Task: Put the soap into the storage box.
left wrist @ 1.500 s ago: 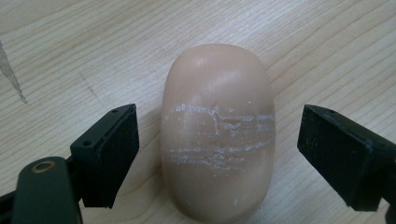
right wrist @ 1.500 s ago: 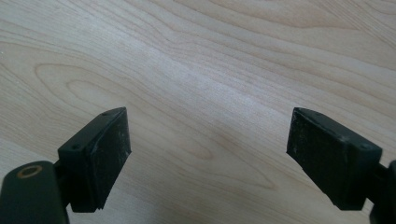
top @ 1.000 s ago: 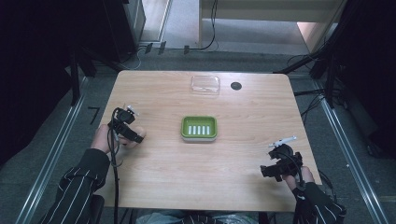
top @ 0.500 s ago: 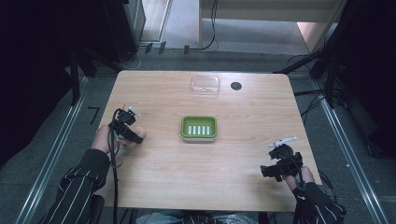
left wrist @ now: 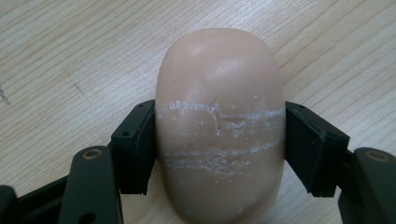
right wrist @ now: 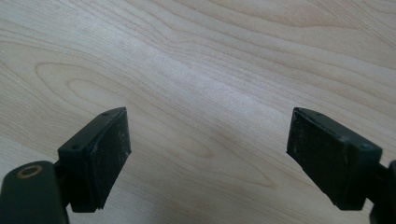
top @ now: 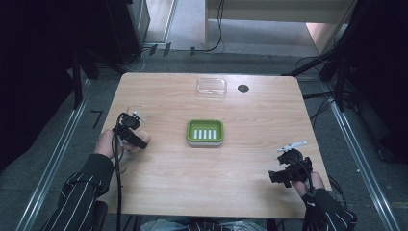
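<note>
A peach-coloured oval soap bar [left wrist: 219,70] lies on the wooden table [top: 240,159], with white scrape lines across its middle. My left gripper [left wrist: 219,140] has just been closing and now stands shut on the bar, one black pad pressing each long side. In the high view this gripper [top: 136,138] is at the table's left side, left of a green soap dish [top: 205,132] at the centre. My right gripper [right wrist: 208,154] stands open over bare wood with nothing between its pads. It sits near the table's front right corner [top: 275,175].
A clear plastic lid [top: 211,87] lies at the back of the table, with a small black round disc [top: 243,88] to its right. Cables and dark stands surround the table on the floor.
</note>
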